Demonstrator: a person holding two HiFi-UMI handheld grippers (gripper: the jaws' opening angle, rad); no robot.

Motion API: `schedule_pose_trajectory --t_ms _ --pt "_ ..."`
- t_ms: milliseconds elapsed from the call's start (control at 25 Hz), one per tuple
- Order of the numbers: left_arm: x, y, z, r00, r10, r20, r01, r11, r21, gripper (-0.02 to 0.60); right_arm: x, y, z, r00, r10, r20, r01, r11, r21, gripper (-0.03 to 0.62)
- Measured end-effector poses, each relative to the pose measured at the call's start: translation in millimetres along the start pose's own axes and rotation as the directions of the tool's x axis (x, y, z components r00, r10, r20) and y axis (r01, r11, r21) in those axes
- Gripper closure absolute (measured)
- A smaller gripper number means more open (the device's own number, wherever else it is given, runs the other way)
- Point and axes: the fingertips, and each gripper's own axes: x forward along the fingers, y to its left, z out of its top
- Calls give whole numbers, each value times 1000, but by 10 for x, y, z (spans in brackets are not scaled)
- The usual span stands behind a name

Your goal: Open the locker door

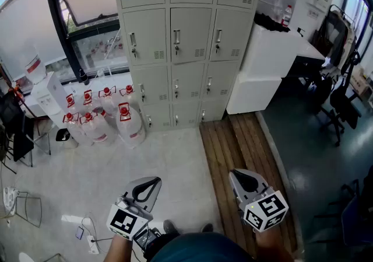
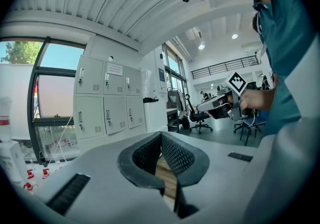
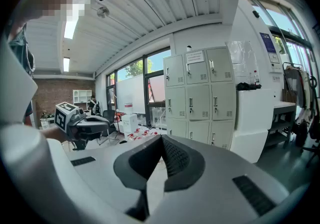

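The locker bank (image 1: 186, 39) is pale grey sheet metal, a grid of flat rectangular doors three across. Each door has a slim upright handle at its left edge and a small louvred vent at its lower right. It stands at the far edge of the pale smooth floor (image 1: 175, 161), well apart from both my tools, and every door I can see sits flush and closed. A strip of brown wooden planks (image 1: 239, 156) runs from its right foot back toward me. A blocky white cabinet (image 1: 268, 62) stands just beside its right side, and clear water jugs (image 1: 102, 115) with red caps cluster at its left foot under the window.

I hold both tools low in front of me, side by side and apart, pointing toward the lockers and tipped slightly down. The left tongs (image 1: 148, 180) are grey plastic with ribbed black pads; the pads are pressed together at the tips with nothing between them. The right tongs (image 1: 240, 172) are likewise pressed together and empty. Each carries its marker cube near my hand.

The top row of doors is cut off by the head view's upper edge, and my arms by its lower edge. A paper label on an upper door is too small to read.
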Motion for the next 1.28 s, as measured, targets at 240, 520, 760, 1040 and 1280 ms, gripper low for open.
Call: schedule_pose_trajectory --t_ms 240,520,760,1040,1280 --pt "-67 24 -42 1000 4 2 -4 1000 -3 565 33 70 -8 1000 6 2 -6 1000 -6 557" --pt "-93 112 -68 1000 6 -2 -6 1000 -5 565 110 120 7 1000 3 -3 -3 1000 -4 557" --pt "-99 224 -115 1000 -4 -2 4 1000 -10 565 219 150 34 1000 -3 13 2 1000 20 557" --pt "-156 504 -185 1000 -28 -2 28 1000 -7 565 479 277 46 1000 -18 18 16 997 72 556" --pt "-255 835 -307 999 -46 0 46 999 -9 565 771 453 122 998 -47 41 43 995 88 556"
